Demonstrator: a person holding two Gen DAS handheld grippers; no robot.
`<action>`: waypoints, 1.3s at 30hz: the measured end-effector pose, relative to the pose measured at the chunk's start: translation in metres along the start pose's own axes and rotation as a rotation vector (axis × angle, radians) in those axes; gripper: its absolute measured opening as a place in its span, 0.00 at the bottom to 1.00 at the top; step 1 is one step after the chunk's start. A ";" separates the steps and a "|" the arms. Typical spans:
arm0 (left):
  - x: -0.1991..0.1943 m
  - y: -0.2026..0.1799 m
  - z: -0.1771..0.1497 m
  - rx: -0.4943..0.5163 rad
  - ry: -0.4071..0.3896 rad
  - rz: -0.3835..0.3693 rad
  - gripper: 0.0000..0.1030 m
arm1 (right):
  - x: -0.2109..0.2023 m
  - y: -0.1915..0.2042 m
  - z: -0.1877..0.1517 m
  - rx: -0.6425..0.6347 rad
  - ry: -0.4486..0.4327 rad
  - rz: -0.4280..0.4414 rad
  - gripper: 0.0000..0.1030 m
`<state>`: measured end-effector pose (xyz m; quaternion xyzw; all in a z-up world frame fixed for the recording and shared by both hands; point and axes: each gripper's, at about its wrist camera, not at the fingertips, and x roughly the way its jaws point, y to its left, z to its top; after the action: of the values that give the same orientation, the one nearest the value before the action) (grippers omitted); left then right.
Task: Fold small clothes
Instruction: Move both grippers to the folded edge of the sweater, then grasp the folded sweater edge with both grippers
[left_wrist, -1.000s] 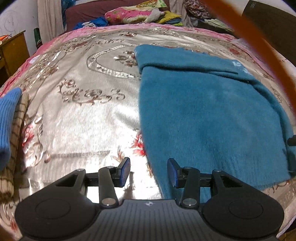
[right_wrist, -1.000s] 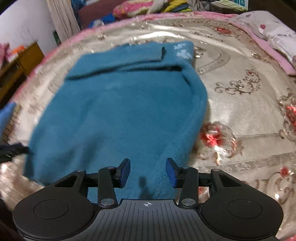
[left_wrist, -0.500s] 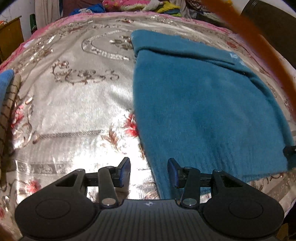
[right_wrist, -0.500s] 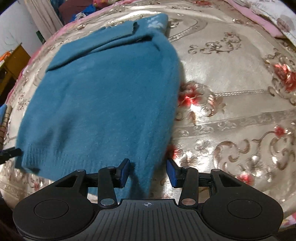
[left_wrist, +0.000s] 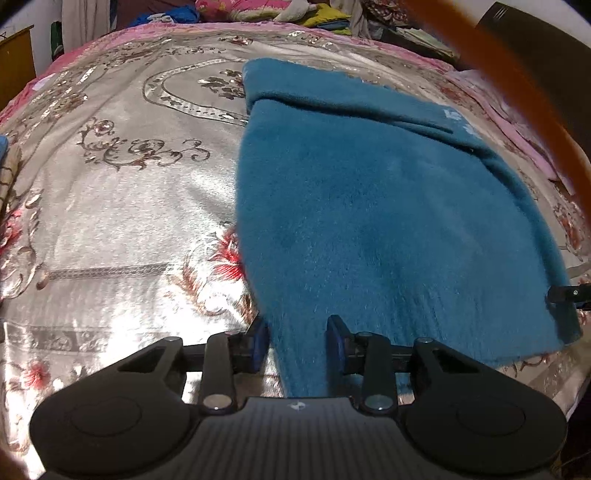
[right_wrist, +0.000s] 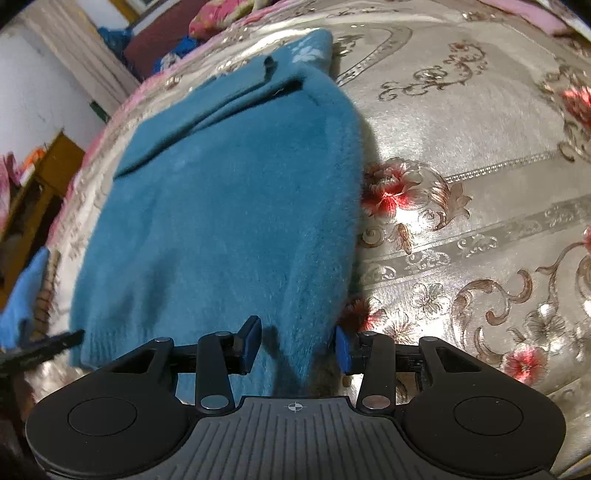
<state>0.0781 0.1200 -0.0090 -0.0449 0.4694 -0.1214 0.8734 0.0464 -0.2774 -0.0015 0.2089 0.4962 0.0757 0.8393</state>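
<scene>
A fuzzy teal sweater (left_wrist: 369, 221) lies flat on the bed, sleeves folded across its far end; it also shows in the right wrist view (right_wrist: 229, 206). My left gripper (left_wrist: 297, 341) is open, its jaws straddling the sweater's near left hem corner. My right gripper (right_wrist: 297, 343) is open, its jaws straddling the near right hem corner. The right gripper's tip shows at the right edge of the left wrist view (left_wrist: 569, 293). The left gripper's tip shows at the left edge of the right wrist view (right_wrist: 44, 347).
The bed has a shiny silver floral cover (left_wrist: 122, 206) with a pink border. Folded clothes, blue on top, sit at the bed's left side (right_wrist: 22, 299). Pillows and heaped clothes lie at the far end (left_wrist: 258, 7). A wooden cabinet (right_wrist: 40, 184) stands beside the bed.
Both grippers have moved in over the sweater's near hem; the hem corners now sit between the open jaws. The sweater has not moved.
</scene>
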 end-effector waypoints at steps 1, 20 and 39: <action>0.002 -0.001 0.002 0.001 0.005 0.000 0.39 | 0.001 -0.003 0.001 0.013 -0.001 0.010 0.40; -0.015 0.022 0.044 -0.195 -0.070 -0.197 0.17 | -0.014 -0.026 0.025 0.296 -0.099 0.379 0.14; 0.032 0.051 0.199 -0.307 -0.327 -0.261 0.17 | 0.025 -0.006 0.184 0.370 -0.388 0.510 0.13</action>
<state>0.2692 0.1539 0.0655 -0.2559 0.3251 -0.1514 0.8977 0.2174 -0.3252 0.0535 0.4848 0.2652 0.1505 0.8198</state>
